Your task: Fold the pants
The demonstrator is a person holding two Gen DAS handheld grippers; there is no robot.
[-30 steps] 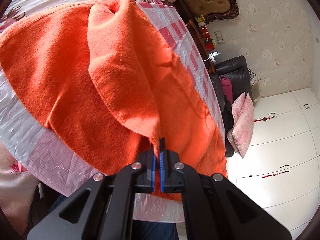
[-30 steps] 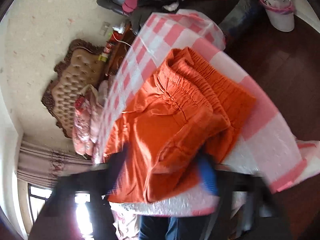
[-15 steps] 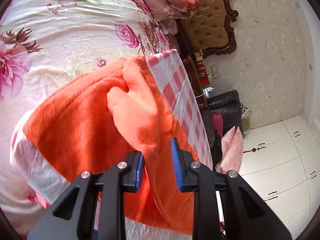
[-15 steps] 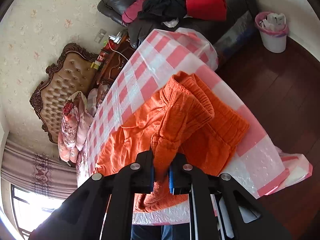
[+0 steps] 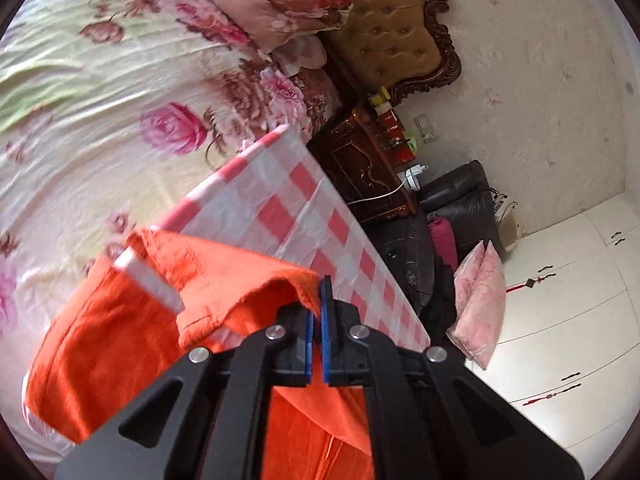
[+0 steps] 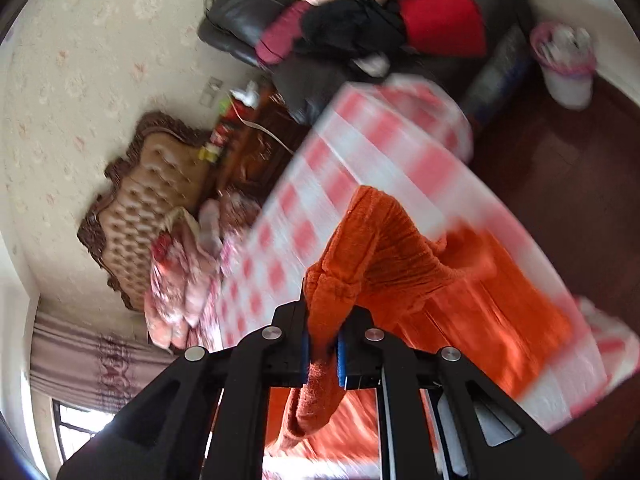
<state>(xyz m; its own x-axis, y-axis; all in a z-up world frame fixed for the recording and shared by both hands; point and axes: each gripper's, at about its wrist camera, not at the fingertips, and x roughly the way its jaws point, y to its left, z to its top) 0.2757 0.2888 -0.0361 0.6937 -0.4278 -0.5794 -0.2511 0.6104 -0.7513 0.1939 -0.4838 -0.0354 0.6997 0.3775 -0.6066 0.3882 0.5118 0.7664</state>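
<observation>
Orange fleece pants (image 5: 120,340) lie on a pink-and-white checked cloth (image 5: 288,200) spread over the bed. My left gripper (image 5: 316,320) is shut on a hem edge of the pants, lifted above the cloth so that the fabric drapes down to the left. In the right wrist view, my right gripper (image 6: 323,344) is shut on the bunched, ribbed waistband of the pants (image 6: 400,248), which hangs down between its pads. The rest of the pants trails onto the checked cloth (image 6: 380,148). This view is blurred by motion.
A floral bedsheet (image 5: 100,100) and pillows (image 5: 272,4) lie beyond the cloth, below a tufted headboard (image 5: 396,28). A dark nightstand (image 5: 360,168), a black sofa piled with clothes (image 6: 340,28), a pink bin (image 6: 568,68) and white wardrobes (image 5: 560,300) stand around a wooden floor (image 6: 560,160).
Both grippers have risen, lifting the pants off the cloth. The left jaws opened briefly, then shut again on the hem. The right jaws closed on the waistband.
</observation>
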